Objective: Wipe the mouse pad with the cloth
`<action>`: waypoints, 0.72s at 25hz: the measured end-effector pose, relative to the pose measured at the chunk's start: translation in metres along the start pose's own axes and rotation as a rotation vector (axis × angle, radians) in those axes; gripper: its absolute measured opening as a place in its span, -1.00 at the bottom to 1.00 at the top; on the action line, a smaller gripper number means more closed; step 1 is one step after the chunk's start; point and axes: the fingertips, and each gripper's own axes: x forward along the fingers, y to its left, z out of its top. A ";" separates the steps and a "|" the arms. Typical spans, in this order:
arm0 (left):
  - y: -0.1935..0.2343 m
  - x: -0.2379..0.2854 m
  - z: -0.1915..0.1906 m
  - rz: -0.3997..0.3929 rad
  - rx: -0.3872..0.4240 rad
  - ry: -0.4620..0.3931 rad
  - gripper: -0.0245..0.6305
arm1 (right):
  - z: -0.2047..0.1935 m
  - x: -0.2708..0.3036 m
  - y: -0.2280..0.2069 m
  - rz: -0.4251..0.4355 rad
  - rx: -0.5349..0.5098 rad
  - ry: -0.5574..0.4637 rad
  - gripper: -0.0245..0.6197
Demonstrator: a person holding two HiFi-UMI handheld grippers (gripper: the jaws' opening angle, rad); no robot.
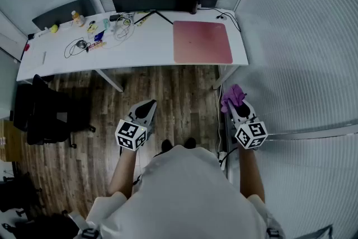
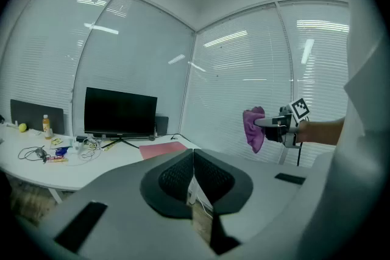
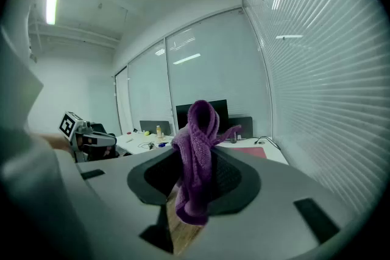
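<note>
Head view shows the pink mouse pad (image 1: 202, 42) lying flat at the right end of the white counter (image 1: 140, 50), well ahead of both tools, its longer side running along the counter's front edge. The right hand-held gripper (image 1: 235, 104) pinches the purple cloth (image 1: 232, 96) above the wood floor (image 1: 179, 87). In the right gripper view the cloth hangs upright between the jaws, loop up, tail down. The left hand-held gripper (image 1: 147, 109) is pressed together on nothing.
</note>
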 end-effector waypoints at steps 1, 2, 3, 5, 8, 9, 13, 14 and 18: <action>0.000 0.000 0.001 0.000 0.000 0.001 -0.87 | 0.001 0.000 0.000 0.000 -0.001 0.000 -0.50; 0.001 0.000 0.001 -0.001 0.000 0.001 -0.87 | 0.002 0.001 0.001 -0.001 -0.001 0.000 -0.50; 0.002 0.000 0.002 -0.001 0.000 0.001 -0.87 | 0.002 0.001 0.001 -0.001 -0.002 -0.001 -0.50; 0.003 0.000 0.003 -0.004 0.001 0.000 -0.87 | 0.004 0.003 0.002 -0.004 -0.003 -0.003 -0.50; 0.005 0.000 0.003 -0.011 0.002 -0.001 -0.87 | 0.004 0.005 0.005 -0.008 0.002 -0.008 -0.50; 0.007 0.000 0.003 -0.014 0.003 -0.001 -0.87 | 0.005 0.005 0.007 -0.007 0.009 -0.011 -0.50; 0.011 -0.001 0.002 -0.028 0.005 0.006 -0.87 | 0.006 0.007 0.013 -0.007 0.021 -0.016 -0.50; 0.011 -0.001 0.001 -0.032 0.006 0.007 -0.87 | 0.005 0.007 0.015 -0.010 0.019 -0.015 -0.50; 0.016 -0.005 -0.005 -0.047 0.009 0.014 -0.87 | -0.004 0.007 0.021 -0.026 0.029 -0.010 -0.50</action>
